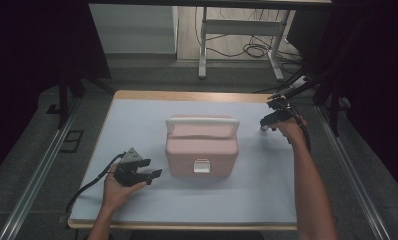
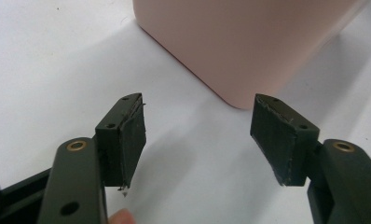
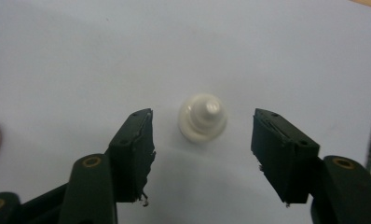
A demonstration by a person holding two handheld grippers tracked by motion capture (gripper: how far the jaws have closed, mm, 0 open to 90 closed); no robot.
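Two open grippers, right gripper (image 3: 202,135), left gripper (image 2: 197,135), one white cap (image 3: 202,117), perhaps, one pink box (image 1: 202,146)

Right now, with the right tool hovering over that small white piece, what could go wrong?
The small white piece sits between the open right tool but off-centre, nearer one pad, so closing may knock it aside or tip it. It is pale on a pale table, so easy to misjudge. The left tool, open close to the pink box, could nudge it.
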